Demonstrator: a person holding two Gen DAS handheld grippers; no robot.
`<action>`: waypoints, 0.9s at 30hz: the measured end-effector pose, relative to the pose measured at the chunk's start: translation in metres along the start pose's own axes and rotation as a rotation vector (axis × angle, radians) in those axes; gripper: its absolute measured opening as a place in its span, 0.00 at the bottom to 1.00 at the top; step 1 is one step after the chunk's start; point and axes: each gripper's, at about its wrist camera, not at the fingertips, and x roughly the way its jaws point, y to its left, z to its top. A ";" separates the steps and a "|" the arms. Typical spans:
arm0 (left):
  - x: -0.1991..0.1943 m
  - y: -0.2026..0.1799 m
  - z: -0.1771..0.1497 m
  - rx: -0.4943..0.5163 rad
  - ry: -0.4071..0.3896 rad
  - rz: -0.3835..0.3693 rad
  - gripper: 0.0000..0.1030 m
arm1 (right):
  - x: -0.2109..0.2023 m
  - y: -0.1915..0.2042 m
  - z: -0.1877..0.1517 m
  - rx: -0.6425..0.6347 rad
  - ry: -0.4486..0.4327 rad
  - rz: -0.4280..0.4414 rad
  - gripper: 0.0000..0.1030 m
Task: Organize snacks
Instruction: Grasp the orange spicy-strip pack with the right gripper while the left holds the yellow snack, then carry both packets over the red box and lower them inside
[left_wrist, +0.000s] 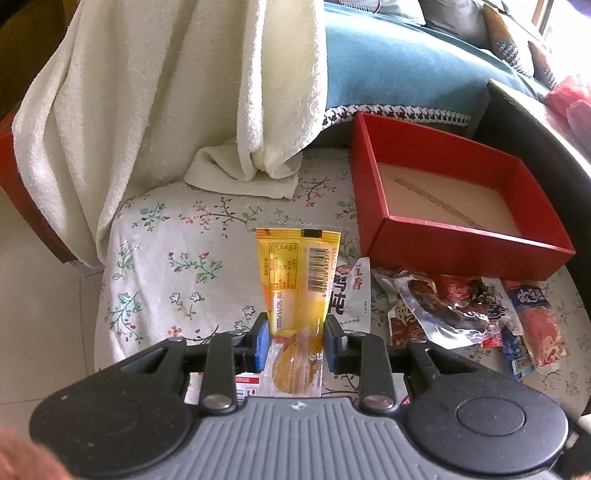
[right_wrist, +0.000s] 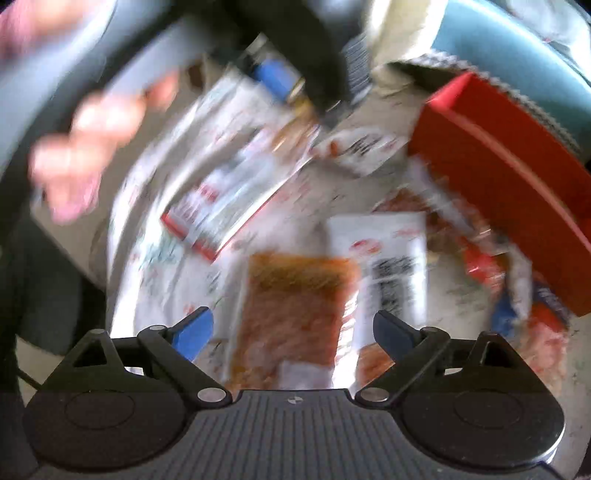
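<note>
My left gripper (left_wrist: 295, 341) is shut on a yellow snack packet (left_wrist: 297, 275) and holds it upright above the floral tablecloth (left_wrist: 166, 258). An empty red box (left_wrist: 454, 199) sits to the right of it. Loose snack packs (left_wrist: 469, 310) lie in front of the box. In the blurred right wrist view, my right gripper (right_wrist: 293, 332) is open above an orange snack pack (right_wrist: 295, 306) and a white pack (right_wrist: 388, 266). The red box (right_wrist: 517, 184) is at the right there. The left gripper's blue pad (right_wrist: 275, 75) shows at the top.
A cream towel (left_wrist: 166, 99) hangs over the table's far side. A teal sofa (left_wrist: 399, 70) stands behind the box. A red-edged white snack pack (right_wrist: 229, 199) lies left of centre in the right wrist view. The table edge drops to pale floor at the left.
</note>
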 end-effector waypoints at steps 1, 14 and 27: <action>-0.001 0.001 -0.001 -0.001 -0.001 -0.004 0.22 | 0.007 0.002 -0.002 -0.001 0.000 -0.027 0.95; -0.011 -0.002 0.002 0.006 -0.032 -0.024 0.23 | -0.016 -0.029 -0.016 0.095 -0.037 0.000 0.71; -0.010 -0.030 0.007 0.052 -0.046 -0.016 0.23 | -0.073 -0.119 -0.023 0.405 -0.305 0.074 0.71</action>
